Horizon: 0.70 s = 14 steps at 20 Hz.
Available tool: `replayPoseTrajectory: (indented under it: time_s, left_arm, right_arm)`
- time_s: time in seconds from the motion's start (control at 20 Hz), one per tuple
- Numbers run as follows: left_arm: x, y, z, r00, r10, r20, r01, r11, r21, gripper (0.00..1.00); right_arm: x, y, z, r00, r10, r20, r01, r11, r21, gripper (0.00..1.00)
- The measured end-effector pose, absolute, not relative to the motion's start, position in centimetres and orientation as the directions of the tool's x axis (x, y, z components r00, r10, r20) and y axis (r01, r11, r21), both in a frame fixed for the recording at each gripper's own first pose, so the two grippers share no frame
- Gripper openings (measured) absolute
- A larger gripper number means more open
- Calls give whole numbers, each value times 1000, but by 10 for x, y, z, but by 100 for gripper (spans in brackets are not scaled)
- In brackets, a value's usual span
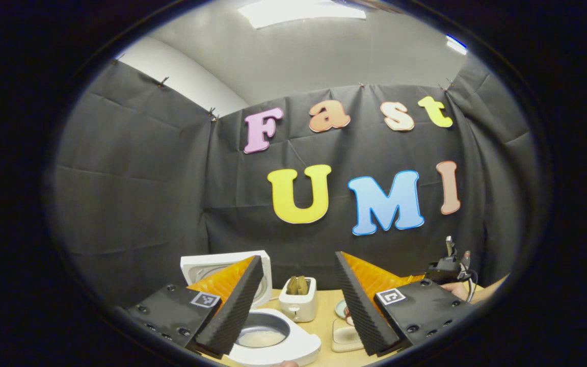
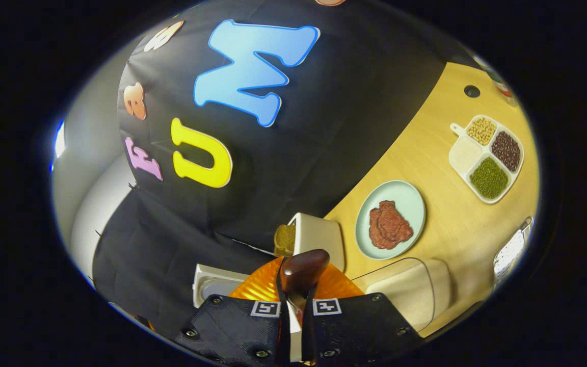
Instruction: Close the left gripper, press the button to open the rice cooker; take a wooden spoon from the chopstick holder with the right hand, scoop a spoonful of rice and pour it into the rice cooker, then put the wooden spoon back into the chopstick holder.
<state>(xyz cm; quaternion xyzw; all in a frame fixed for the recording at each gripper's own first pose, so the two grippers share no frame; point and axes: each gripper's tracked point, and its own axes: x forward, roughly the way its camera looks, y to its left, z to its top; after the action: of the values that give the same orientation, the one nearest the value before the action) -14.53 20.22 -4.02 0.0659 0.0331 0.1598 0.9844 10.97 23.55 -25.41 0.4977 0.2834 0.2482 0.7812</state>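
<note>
At bottom centre the spoon [image 2: 303, 272], light, stiff and smooth, is pinched by the right gripper [image 2: 294, 306] at its handle, while the left gripper [image 1: 298, 300] is spread wide above the open cooker [image 1: 273, 336]

The left gripper [image 1: 298, 300] is held level, its jaws spread wide apart; the right gripper [image 2: 293, 306] is tilted sideways, its fingers [image 2: 268, 318] drawn nearly together.

The rice cooker [image 1: 293, 346] looks like smooth white plastic, slightly glossy, with a metal inner pot. The wooden spoon [image 2: 303, 270] is dark, polished wood (it shines a little). The table [image 2: 456, 224] has a matt, light wood surface. The left gripper's fingers [image 1: 232, 311] carry black ribbed pads.
</note>
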Motion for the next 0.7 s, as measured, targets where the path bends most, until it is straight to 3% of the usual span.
replayPoseTrajectory:
  time_s: [0.15,0.7]
  left_arm:
    - [-145,199,-37,950,309,-38,-301,943,138,94]
    - [-174,228,-36,937,348,-39,-342,932,119,95]
  right_arm:
    - [105,246,-235,706,689,-162,-118,341,933,9]
    - [91,333,-190,628,770,-115,-278,359,891,9]
